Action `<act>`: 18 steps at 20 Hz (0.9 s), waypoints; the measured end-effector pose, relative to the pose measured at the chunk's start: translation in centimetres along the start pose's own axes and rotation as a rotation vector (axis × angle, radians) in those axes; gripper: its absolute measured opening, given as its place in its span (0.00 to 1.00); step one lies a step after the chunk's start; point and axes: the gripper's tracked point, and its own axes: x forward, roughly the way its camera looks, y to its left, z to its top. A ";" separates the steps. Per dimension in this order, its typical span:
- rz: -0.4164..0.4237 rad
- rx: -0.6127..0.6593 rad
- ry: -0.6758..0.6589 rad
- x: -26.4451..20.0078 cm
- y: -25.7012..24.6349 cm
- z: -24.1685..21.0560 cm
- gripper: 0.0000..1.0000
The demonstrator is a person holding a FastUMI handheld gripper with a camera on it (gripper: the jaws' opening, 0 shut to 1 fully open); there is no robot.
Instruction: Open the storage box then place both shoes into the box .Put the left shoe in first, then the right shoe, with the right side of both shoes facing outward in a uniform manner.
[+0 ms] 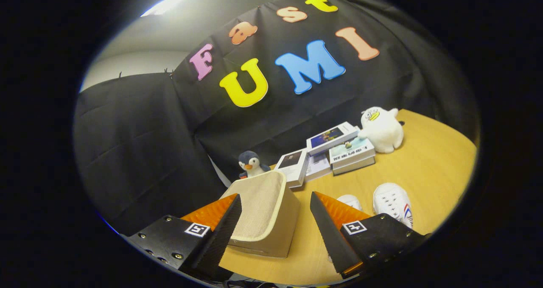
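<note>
Beige storage box lies lengthwise between spread claw fingers.

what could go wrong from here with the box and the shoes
1. The gripper is open above the storage box, whose lid looks closed; a poor grip on the lid could push the light box across the table.
2. The white shoes lie just beyond one finger, so a swing could knock them.
3. The penguin plush and books crowd the space behind the box.
</note>
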 end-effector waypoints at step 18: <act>0.121 0.557 0.306 5.2 1.7 -8.4 0.95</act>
